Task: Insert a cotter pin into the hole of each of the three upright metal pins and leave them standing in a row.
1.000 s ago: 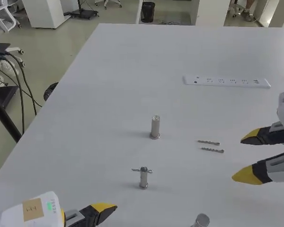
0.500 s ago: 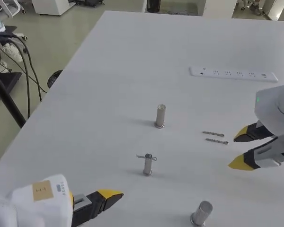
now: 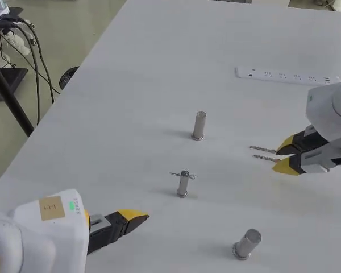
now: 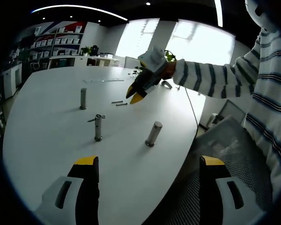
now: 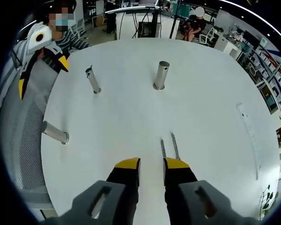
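**Head view.** My right tool hung low over the white table. Its yellow-tipped jaws were parted by a narrow gap and gripped nothing. Two loose cotter pins lay flat and side by side just ahead of its tips. I could not tell whether their near ends touched the jaws. To the left of this tool stood the far metal pin, upright on its base. Farther left and nearer to me stood the middle metal pin, with a fitted cotter pin passing crosswise through its top. The near metal pin stood nearer to me than the right tool and well apart from it. A power strip lay beyond the right tool. My left tool was at the near edge of the table, left of the middle metal pin and apart from it.

**Left gripper view.** The left tool's jaws stood wide apart and held nothing. The three metal pins stood ahead of them, with the middle one ahead of the left jaw. The right tool was beyond the pins, on a striped sleeve.

**Right gripper view.** The loose cotter pins lay just beyond the gap between the right tool's jaws, pointing away from the tips. The far metal pin stood farther ahead.
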### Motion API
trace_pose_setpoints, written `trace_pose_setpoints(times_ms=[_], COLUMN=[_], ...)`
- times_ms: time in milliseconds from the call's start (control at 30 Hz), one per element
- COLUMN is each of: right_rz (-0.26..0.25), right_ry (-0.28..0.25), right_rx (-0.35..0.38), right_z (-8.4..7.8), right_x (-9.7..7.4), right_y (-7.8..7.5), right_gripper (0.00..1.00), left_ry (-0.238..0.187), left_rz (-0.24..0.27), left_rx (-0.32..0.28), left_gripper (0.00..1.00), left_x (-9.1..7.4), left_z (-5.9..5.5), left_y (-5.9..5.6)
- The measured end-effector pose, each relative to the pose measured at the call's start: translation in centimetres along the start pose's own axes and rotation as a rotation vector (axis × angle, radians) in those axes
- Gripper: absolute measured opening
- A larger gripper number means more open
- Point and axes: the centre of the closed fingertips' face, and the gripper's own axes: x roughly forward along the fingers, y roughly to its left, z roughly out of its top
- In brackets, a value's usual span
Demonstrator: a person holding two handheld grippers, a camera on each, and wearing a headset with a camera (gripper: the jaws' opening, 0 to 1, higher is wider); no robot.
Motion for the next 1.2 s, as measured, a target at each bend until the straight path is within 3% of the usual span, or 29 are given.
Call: trace_pose_setpoints(times_ms=[667, 833, 1200], right_rz=[0.01, 0.019, 0.054], right_ry=[0.102, 0.14, 0.18], right_rx=[-0.046, -0.071, -0.11], right_z=[-0.9, -1.4, -1.6], right_x=[1.7, 2.1, 2.4], right_y=[-1.6, -1.6, -1.3], right_gripper=[0.03, 0.0, 0.0], left_ry=[0.014, -0.026, -0.02], left_rz=[-0.004, 0.011, -0.001], left_rx=[-0.008, -0.017, -0.01], left_gripper=[0.86, 0.86, 0.85], left_x=[-0.4, -0.6, -0.7], left_z=[-0.3, 0.8, 1.0], left_y=[0.0, 0.7, 1.0])
